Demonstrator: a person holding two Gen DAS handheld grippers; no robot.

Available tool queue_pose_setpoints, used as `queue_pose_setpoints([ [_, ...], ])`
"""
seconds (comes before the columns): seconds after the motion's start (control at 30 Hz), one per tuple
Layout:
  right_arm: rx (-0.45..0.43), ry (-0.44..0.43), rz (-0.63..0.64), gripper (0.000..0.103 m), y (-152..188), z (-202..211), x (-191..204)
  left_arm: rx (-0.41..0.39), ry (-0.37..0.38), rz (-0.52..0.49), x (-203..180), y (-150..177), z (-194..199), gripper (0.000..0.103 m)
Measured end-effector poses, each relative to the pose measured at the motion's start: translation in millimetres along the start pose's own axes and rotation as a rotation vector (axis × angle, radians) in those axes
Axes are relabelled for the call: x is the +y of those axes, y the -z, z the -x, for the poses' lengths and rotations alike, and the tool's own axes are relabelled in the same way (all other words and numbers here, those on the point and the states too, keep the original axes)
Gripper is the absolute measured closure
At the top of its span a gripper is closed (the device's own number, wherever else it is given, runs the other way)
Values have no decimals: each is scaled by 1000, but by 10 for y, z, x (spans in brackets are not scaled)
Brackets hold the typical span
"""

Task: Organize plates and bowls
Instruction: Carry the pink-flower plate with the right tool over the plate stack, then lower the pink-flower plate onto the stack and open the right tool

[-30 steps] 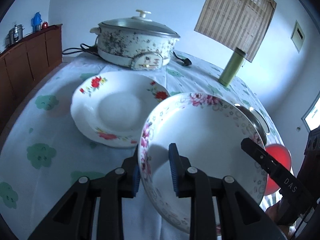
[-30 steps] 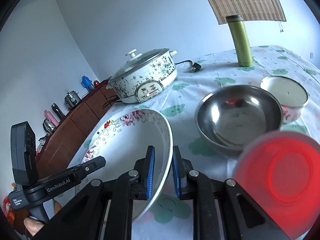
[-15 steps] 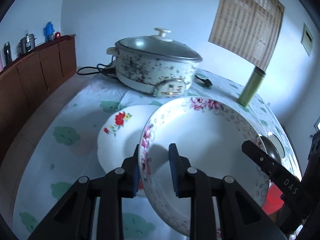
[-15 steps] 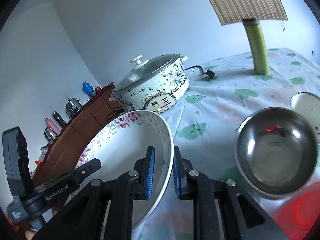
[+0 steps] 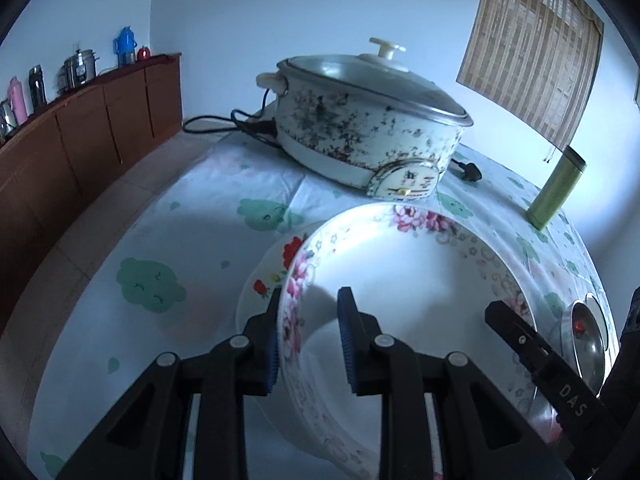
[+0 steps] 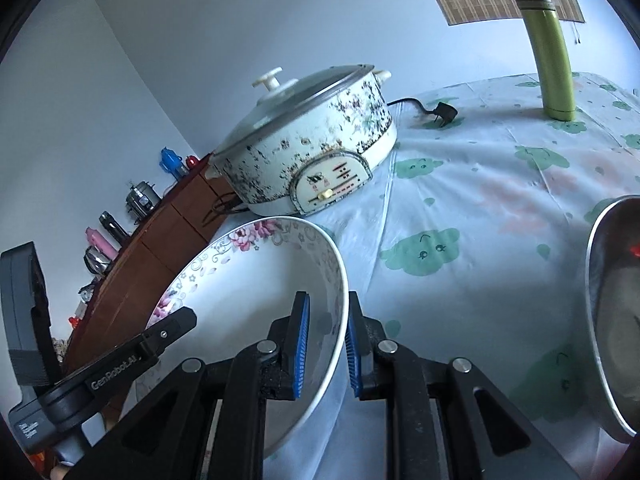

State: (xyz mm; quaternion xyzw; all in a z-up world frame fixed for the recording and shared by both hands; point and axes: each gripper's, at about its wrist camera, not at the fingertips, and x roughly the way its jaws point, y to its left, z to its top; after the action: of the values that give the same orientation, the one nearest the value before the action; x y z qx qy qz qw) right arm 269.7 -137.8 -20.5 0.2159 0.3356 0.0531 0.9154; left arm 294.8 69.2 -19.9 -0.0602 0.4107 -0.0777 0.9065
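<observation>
Left gripper [image 5: 307, 342]: clamped on the near-left rim of the pink-flowered plate [image 5: 404, 280].
Right gripper [image 6: 327, 346]: clamped on the opposite rim of the same plate [image 6: 256, 292], blue pads either side of the edge.
Plate position: held above the tablecloth [image 5: 208, 216], over the red-flowered plate [image 5: 266, 280] lying on it.
Plate contents: none visible; white well.
Plate look: deep, round, with pink blossoms and grey scrollwork on the rim.
Plate tilt: face upward, far edge raised toward the electric pot [image 5: 360, 120].
Steel bowl [image 6: 612, 312]: on the table at right, a red reflection inside.
Green flask [image 6: 554, 56]: upright, well apart.
</observation>
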Motion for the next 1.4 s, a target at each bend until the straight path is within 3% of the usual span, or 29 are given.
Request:
queue_pose_setpoints([
  [0.5, 4, 55, 109, 84, 31, -182, 92, 4, -60, -4, 11, 14, -128, 80],
  [1.07, 3, 0, 58, 82, 31, -157, 18, 4, -52, 7, 34, 14, -115, 80],
  [1.4, -35, 109, 150, 81, 80, -61, 165, -2, -105, -42, -64, 37, -127, 80],
])
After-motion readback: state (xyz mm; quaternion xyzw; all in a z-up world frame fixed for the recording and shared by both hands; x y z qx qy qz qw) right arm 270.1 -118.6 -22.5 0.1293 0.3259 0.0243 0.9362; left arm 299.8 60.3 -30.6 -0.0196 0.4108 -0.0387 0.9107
